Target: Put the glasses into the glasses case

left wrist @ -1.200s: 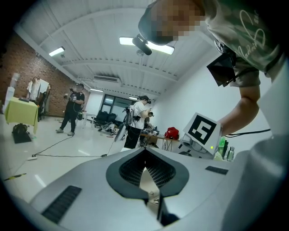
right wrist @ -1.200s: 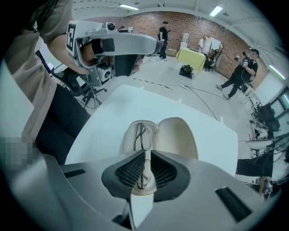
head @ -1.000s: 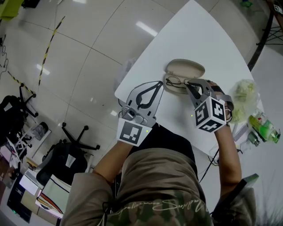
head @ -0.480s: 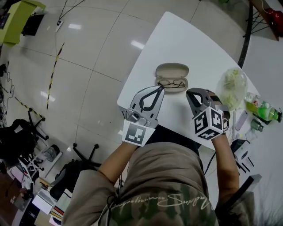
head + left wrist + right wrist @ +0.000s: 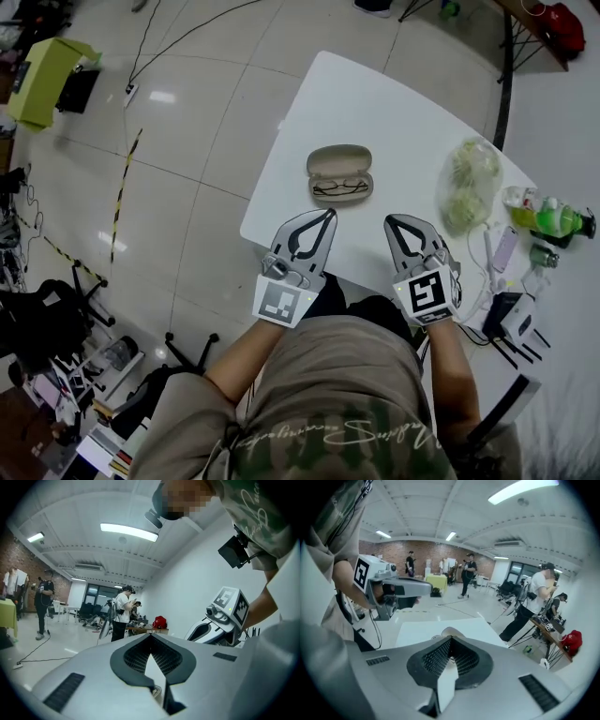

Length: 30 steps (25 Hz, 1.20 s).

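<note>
Nearest, both tongs are hovering over the near edge of the white desk (image 5: 375, 103), side by side and well apart. The left tongs (image 5: 327, 216) are sitting closed, tips meeting with nothing between them. The left gripper view is showing the same: the two padded jaws are touching at their far end around an empty gap. The right tongs (image 5: 390, 222) are likewise pressing tip to tip and gripping nothing, as the right gripper view is showing.

Just beyond them, a little nearer the left tongs, the glasses case (image 5: 339, 157) is lying open on the desk with its lid folded back to the far side. The dark-framed glasses (image 5: 339, 188) are resting inside its near half.

Off to the right, a crumpled clear bag (image 5: 466, 178) is lying on the desk. Farther right, a green bottle (image 5: 548, 217) is lying among cables at the desk's right edge.
</note>
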### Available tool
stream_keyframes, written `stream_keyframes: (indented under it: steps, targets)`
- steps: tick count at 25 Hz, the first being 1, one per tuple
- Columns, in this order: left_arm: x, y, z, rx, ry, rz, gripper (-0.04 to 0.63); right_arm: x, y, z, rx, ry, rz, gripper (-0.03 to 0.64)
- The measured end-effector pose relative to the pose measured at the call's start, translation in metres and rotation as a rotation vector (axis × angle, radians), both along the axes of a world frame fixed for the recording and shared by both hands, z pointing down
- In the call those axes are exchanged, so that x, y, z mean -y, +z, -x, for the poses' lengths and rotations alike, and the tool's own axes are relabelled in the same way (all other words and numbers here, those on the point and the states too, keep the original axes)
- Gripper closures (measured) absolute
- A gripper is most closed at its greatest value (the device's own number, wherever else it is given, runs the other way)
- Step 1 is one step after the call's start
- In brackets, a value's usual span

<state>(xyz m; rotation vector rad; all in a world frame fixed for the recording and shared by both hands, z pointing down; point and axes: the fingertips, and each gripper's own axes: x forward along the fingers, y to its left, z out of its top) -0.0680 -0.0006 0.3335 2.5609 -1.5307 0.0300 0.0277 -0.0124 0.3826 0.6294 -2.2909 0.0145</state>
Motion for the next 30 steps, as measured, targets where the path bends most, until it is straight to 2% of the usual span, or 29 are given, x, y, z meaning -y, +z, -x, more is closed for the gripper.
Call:
stream_keyframes:
  steps: [2,6,10,13,15,20,30]
  targets:
    - [-0.008,-0.008,-0.012,-0.013,0.010,0.001,0.589,-0.006,-0.017,-0.013,0.081,0.053,-0.053,0.607]
    - [-0.025,-0.022,-0.045,0.022,0.064,-0.036,0.589,-0.018,-0.050,-0.044,0.186,0.159,-0.186,0.607]
    - [-0.046,-0.039,-0.085,-0.005,0.084,-0.020,0.589,-0.040,-0.087,-0.077,0.273,0.233,-0.278,0.607]
    - [-0.063,-0.054,-0.112,-0.010,0.105,-0.044,0.589,-0.061,-0.119,-0.095,0.418,0.296,-0.377,0.607]
    - [-0.083,-0.062,-0.133,-0.012,0.111,-0.069,0.589,-0.086,-0.125,-0.111,0.463,0.325,-0.388,0.607]
    - [-0.158,-0.070,-0.193,-0.010,0.121,-0.127,0.589,-0.165,-0.124,-0.162,0.494,0.362,-0.399,0.607]
    - [-0.339,-0.081,-0.274,-0.010,0.108,-0.148,0.589,-0.342,-0.140,-0.243,0.579,0.477,-0.439,0.607]
